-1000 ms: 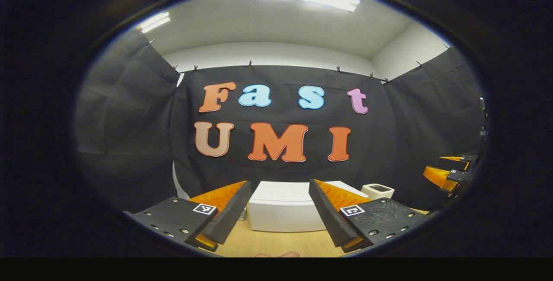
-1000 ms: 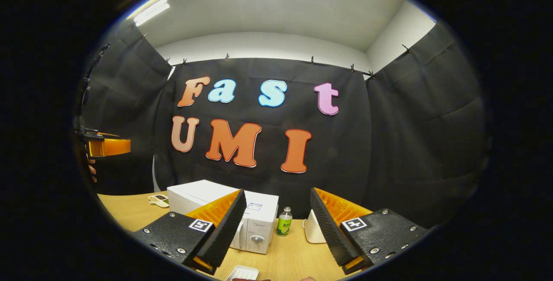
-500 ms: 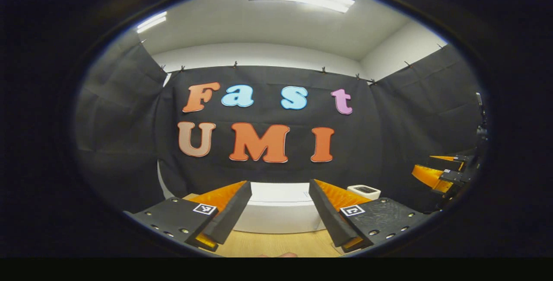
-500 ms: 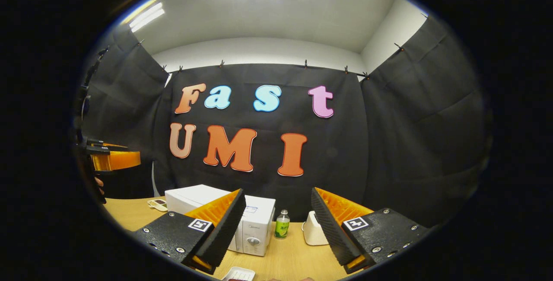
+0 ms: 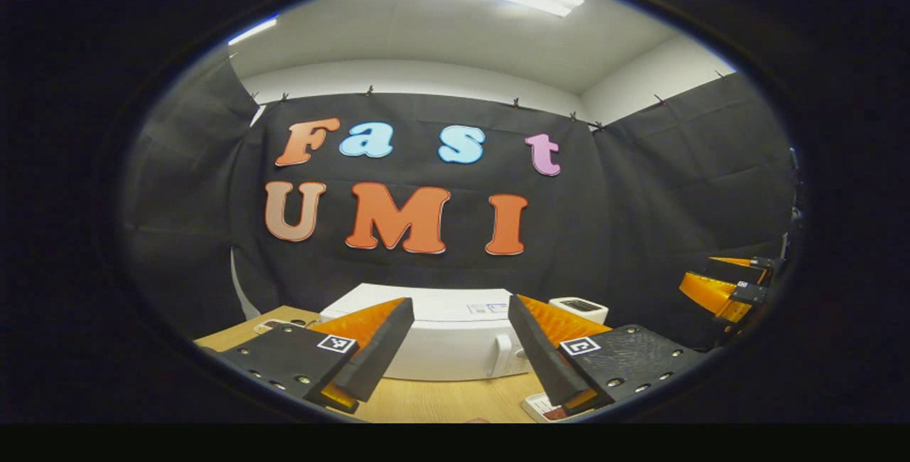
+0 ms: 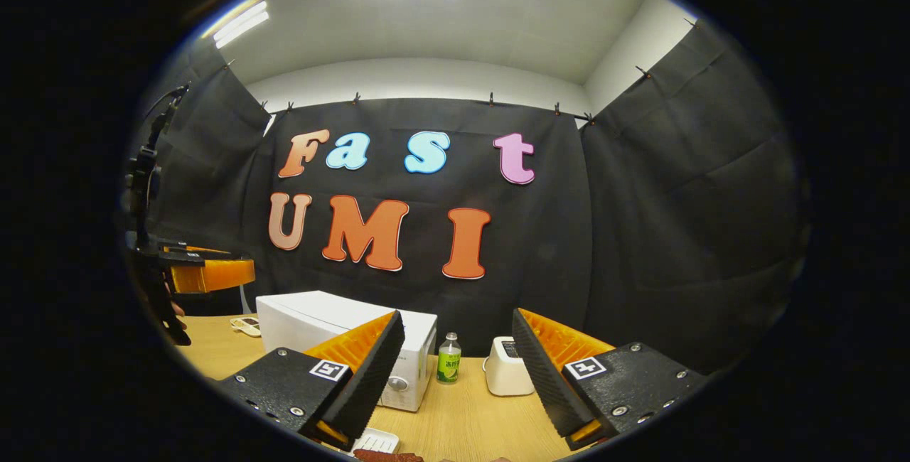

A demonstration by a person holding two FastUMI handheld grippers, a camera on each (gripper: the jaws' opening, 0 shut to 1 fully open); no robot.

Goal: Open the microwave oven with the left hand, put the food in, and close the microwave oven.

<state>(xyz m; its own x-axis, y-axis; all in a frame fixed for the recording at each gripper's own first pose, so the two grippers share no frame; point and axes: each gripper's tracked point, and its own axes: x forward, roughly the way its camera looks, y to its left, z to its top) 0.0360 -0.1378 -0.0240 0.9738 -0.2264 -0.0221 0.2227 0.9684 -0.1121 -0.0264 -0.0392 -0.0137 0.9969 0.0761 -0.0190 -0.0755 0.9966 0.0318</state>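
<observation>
- My left gripper [image 5: 455, 348] is wide open, facing the shut microwave [image 5: 441, 337] to open its door.
- My right gripper [image 6: 458, 369] waits wide open, holding nothing.

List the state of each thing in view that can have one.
microwave oven: door shut, standing on the table
left tongs: open, holding nothing
right tongs: open, holding nothing
green bottle: upright, capped
food tray: lying on the table
</observation>
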